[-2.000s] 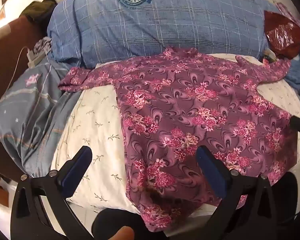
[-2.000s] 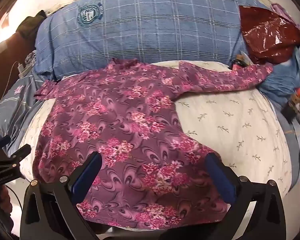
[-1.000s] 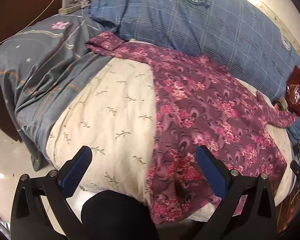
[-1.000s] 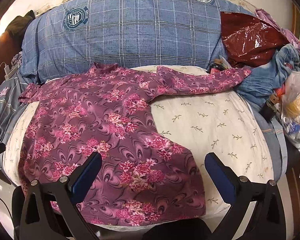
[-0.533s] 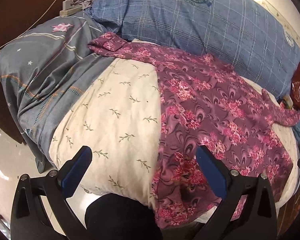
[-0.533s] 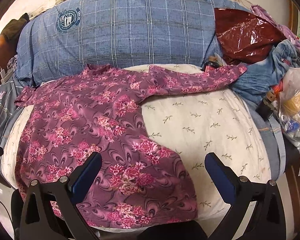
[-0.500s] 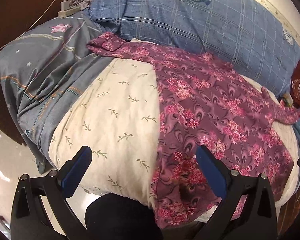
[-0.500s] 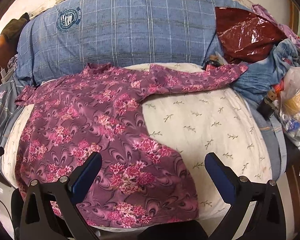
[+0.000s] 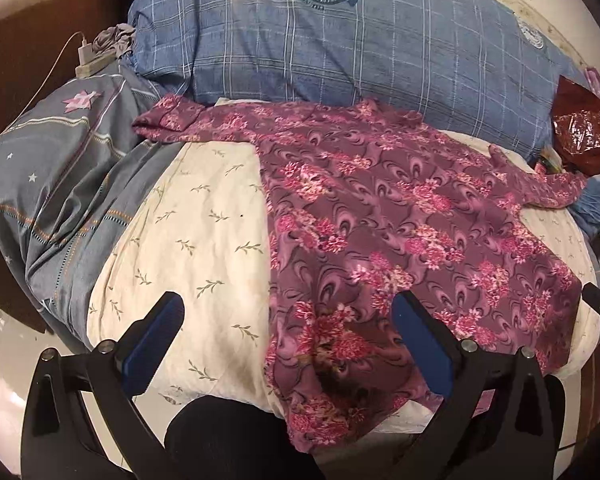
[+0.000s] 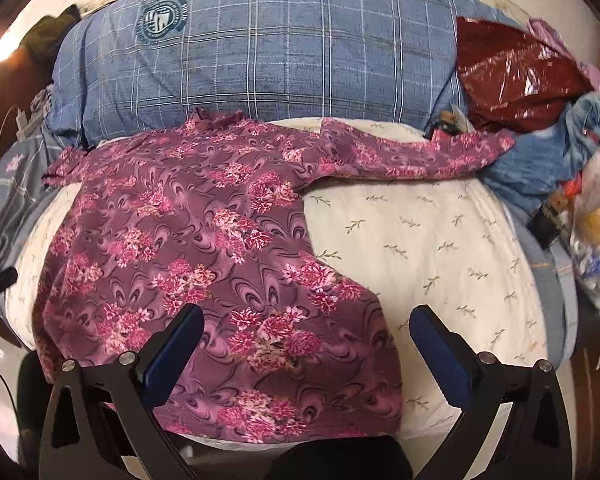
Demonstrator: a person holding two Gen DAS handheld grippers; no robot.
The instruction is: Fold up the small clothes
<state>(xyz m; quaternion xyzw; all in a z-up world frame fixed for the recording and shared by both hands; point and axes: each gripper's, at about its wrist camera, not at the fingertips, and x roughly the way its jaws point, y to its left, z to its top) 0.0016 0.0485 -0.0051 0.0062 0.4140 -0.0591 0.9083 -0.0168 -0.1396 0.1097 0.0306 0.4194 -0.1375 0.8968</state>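
A purple long-sleeved top with pink flowers [image 9: 400, 216] lies spread flat on a cream leaf-print cushion [image 9: 204, 240], both sleeves stretched out sideways. It also shows in the right wrist view [image 10: 204, 248] on the same cushion [image 10: 440, 240]. My left gripper [image 9: 288, 328] is open and empty, held above the hem's left corner. My right gripper [image 10: 306, 336] is open and empty, held above the hem's right corner. Neither touches the cloth.
A blue plaid pillow [image 9: 340, 44] lies behind the top. A grey striped pillow [image 9: 60, 184] is at the left with a white charger [image 9: 88, 60]. A dark red plastic bag [image 10: 512, 76], blue denim [image 10: 548, 160] and a clear bag [image 10: 596, 232] crowd the right.
The left gripper has swung its view back to the right and closer to the hem. The right gripper has moved nearer to the hem. The top has not moved.
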